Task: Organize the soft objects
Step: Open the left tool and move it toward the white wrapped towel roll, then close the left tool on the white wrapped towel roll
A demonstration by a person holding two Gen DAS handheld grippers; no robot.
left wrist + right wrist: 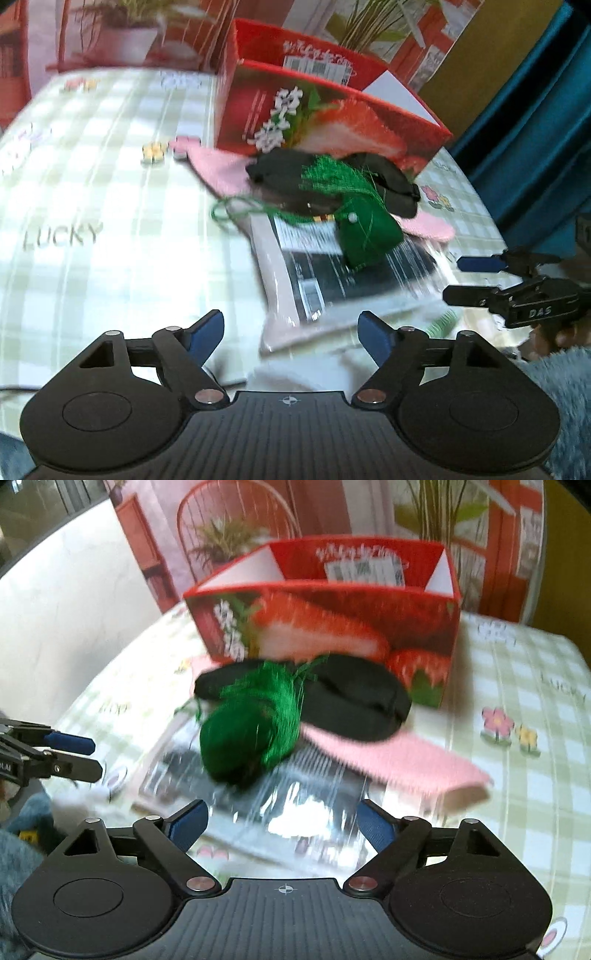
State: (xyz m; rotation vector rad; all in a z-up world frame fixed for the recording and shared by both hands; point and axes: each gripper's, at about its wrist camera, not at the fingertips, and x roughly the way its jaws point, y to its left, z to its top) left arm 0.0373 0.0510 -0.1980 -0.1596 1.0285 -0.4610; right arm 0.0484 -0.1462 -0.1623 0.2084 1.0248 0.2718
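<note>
A pile of soft things lies on the checked tablecloth (110,184) in front of an open red strawberry box (332,122) (332,627). A black eye mask (277,173) (362,705) rests on a pink cloth (218,170) (406,760). A green tasselled sachet (365,229) (236,742) lies against the mask and on a shiny plastic packet (325,280) (314,794). My left gripper (291,332) (92,755) hangs open just short of the packet's near edge. My right gripper (282,819) (452,280) is open over the packet, holding nothing.
The red box stands upright behind the pile, its top open. A printed backdrop of plants and chairs rises behind the table. A fuzzy blue sleeve (565,387) (22,849) shows at the near edge. Dark blue curtain (535,129) hangs on the right.
</note>
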